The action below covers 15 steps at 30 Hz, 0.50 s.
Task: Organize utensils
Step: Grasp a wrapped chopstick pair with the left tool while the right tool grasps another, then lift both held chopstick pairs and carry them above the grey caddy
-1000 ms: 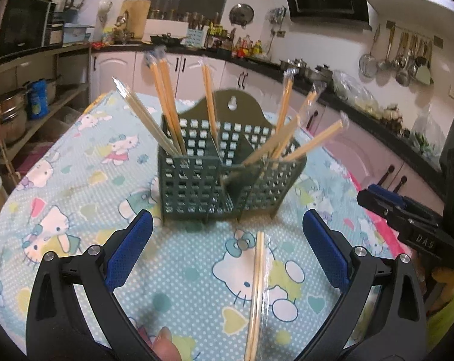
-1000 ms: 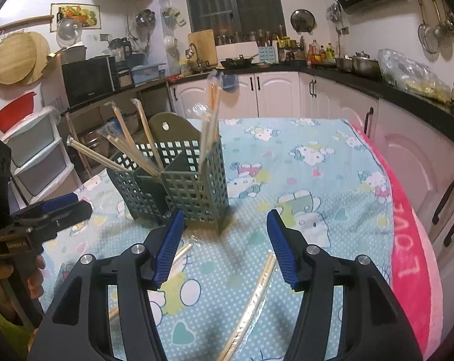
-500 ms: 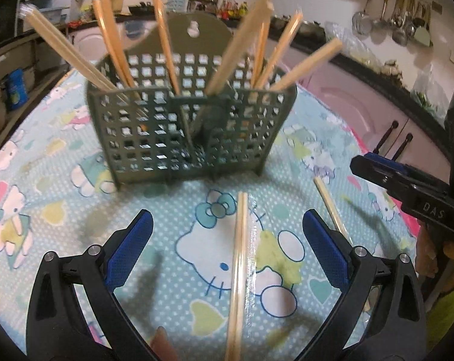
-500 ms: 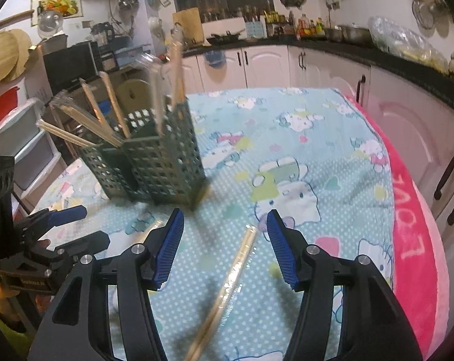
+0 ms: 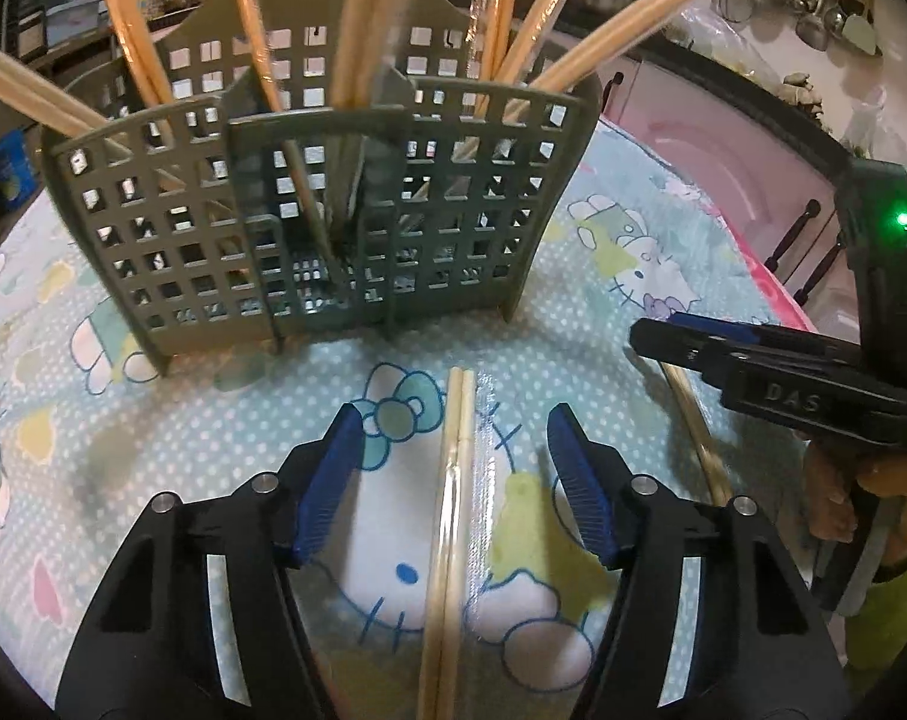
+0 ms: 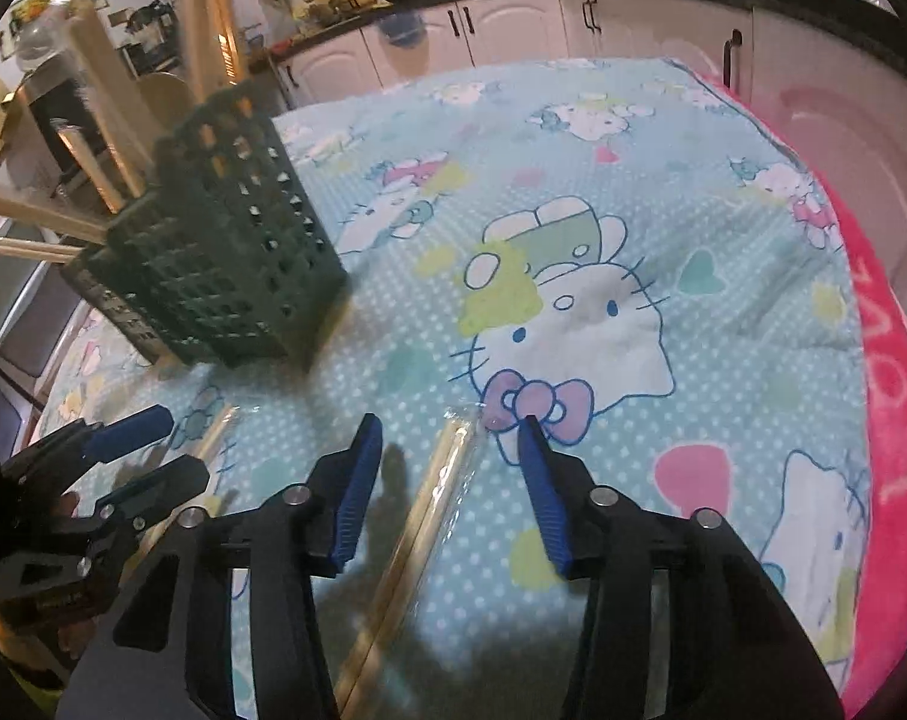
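Observation:
A green slotted utensil holder point(image 5: 309, 210) stands on the table with several wrapped chopstick pairs in it; it also shows in the right wrist view point(image 6: 213, 258). My left gripper point(image 5: 447, 420) is open, low over the cloth, its jaws on either side of a wrapped chopstick pair point(image 5: 450, 516) lying flat. My right gripper point(image 6: 450, 432) is open, its jaws on either side of a second wrapped pair point(image 6: 429, 492) lying on the cloth. The right gripper shows at the right of the left wrist view point(image 5: 753, 354), over that second pair point(image 5: 693, 432). The left gripper shows in the right wrist view point(image 6: 147, 450).
The table carries a light blue cartoon-cat cloth point(image 6: 573, 300) with a pink border point(image 6: 891, 420) at its right edge. Kitchen cabinets point(image 6: 513, 30) and a dark counter lie beyond. Shelves stand at the far left.
Both grippers have moved forward and down toward the table. Each now has a lying chopstick pair between its open jaws. The left jaws have narrowed. The holder looms closer.

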Each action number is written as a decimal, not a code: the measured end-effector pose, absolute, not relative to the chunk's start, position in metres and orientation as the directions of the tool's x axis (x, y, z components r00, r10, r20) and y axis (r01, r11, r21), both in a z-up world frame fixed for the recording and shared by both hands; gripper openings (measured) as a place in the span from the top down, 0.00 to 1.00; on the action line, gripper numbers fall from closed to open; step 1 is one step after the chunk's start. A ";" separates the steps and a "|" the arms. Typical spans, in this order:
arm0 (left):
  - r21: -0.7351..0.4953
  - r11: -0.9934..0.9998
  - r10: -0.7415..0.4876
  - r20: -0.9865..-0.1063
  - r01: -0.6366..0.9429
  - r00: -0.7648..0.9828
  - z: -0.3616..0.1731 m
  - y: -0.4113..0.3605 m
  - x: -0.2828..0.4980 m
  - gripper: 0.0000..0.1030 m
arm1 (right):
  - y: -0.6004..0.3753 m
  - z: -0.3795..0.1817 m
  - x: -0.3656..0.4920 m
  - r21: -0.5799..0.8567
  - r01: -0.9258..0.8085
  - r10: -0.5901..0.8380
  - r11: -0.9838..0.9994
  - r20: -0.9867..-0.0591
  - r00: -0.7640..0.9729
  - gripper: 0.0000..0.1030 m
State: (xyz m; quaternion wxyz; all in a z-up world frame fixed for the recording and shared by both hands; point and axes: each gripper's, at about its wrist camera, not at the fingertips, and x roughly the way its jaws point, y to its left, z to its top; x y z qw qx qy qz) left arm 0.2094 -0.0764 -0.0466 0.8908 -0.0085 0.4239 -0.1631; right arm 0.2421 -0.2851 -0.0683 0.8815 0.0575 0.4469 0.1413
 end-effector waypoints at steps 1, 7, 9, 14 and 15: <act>-0.147 0.948 -0.292 -0.756 0.283 0.585 -0.048 -0.079 0.211 0.47 | -0.284 -0.069 0.244 0.214 -0.198 0.290 0.957 -0.773 0.564 0.63; -0.091 0.959 -0.237 -0.774 0.267 0.587 -0.057 -0.095 0.220 0.54 | -0.284 -0.067 0.248 0.194 -0.215 0.284 0.957 -0.774 0.566 0.87; -0.079 0.962 -0.224 -0.777 0.261 0.589 -0.058 -0.098 0.223 0.57 | -0.285 -0.064 0.246 0.210 -0.228 0.305 0.951 -0.764 0.569 0.88; -0.025 0.971 -0.168 -0.781 0.237 0.602 -0.057 -0.105 0.230 0.84 | -0.284 -0.044 0.238 0.244 -0.264 0.356 0.933 -0.723 0.592 0.89; -0.018 0.971 -0.162 -0.780 0.237 0.604 -0.057 -0.107 0.230 0.89 | -0.283 -0.039 0.236 0.245 -0.272 0.363 0.931 -0.716 0.596 0.89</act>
